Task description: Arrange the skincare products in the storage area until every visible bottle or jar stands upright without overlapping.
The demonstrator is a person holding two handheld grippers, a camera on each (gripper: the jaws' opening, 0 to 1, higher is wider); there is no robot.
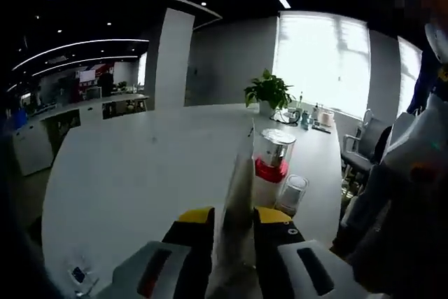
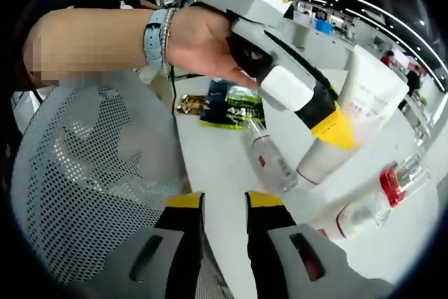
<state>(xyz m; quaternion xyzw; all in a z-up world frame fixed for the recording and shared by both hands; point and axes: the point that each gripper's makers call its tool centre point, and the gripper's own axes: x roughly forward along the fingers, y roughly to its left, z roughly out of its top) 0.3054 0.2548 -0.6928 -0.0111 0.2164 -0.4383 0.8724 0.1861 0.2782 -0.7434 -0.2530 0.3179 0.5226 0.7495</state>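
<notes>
Looking along your left gripper (image 1: 231,232), you have its jaws closed on a white tube (image 1: 238,187) whose long axis runs up and away from you between the jaw tips. Just beyond the tube, on the white table (image 1: 140,173), stand a bottle with a red band and silver cap (image 1: 273,159) and, beside it, a small clear jar (image 1: 292,194), both upright. These two sit directly ahead and slightly right, so judge any set-down spot clear of them. A potted plant (image 1: 268,92) stands well behind.

In the right gripper view, your right gripper (image 2: 222,208) holds nothing, jaws narrowly parted. The left gripper (image 2: 325,127) enters from above, gripping the tube (image 2: 357,113) cap-down and tilted. Near the cap, a clear bottle (image 2: 269,159) lies on its side. Farther right, two red-banded bottles (image 2: 399,176) appear tilted. A mesh chair (image 2: 91,173) stands to the left, and dark packets (image 2: 224,106) lie behind.
</notes>
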